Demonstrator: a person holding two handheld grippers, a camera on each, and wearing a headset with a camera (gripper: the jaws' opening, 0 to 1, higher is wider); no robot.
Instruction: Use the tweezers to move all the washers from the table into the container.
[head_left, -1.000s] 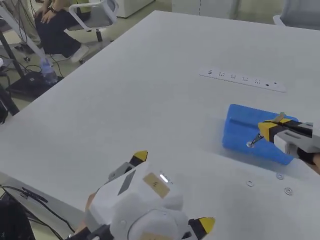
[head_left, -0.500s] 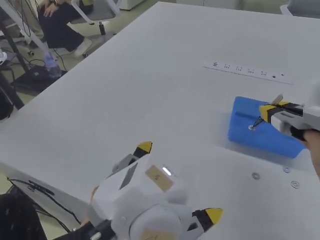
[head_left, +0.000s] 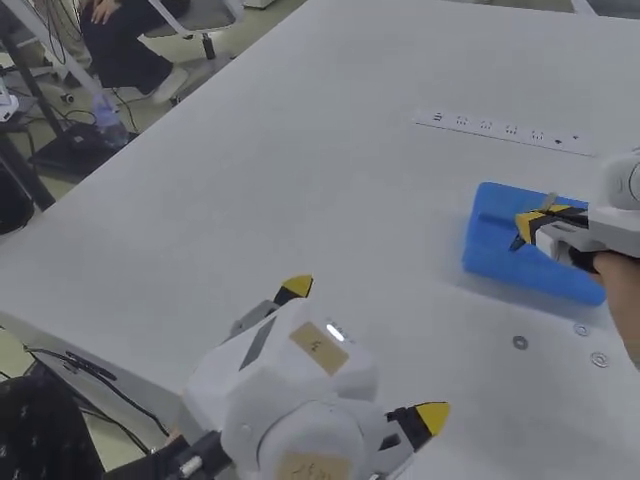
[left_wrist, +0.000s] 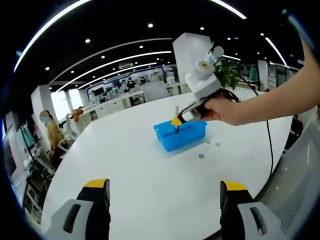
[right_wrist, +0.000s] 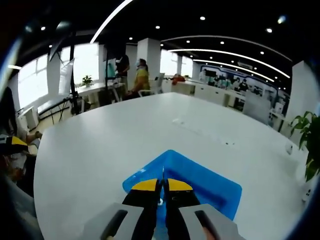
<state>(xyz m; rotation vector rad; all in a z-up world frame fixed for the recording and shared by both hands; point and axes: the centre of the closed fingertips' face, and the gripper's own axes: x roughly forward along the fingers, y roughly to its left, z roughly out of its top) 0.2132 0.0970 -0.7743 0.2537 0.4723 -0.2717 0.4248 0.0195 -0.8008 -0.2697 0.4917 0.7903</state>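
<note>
Release risk: right gripper (head_left: 527, 230) clenched on tweezers (right_wrist: 162, 178) over the blue container (head_left: 497, 262).
A tilted or early release could bounce a washer over the wall; whether the tips carry one cannot be told. Three washers (head_left: 520, 342) lie on the desk (head_left: 300, 170) beside the container, toward the desk's near edge, apart from the tips. Left gripper (head_left: 363, 352) spread, empty.

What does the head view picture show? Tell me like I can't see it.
The right claw holds tweezers over a blue container on a big white table. Three small washers lie on the table near the container, and the left claw is open in front, close to the camera.
</note>
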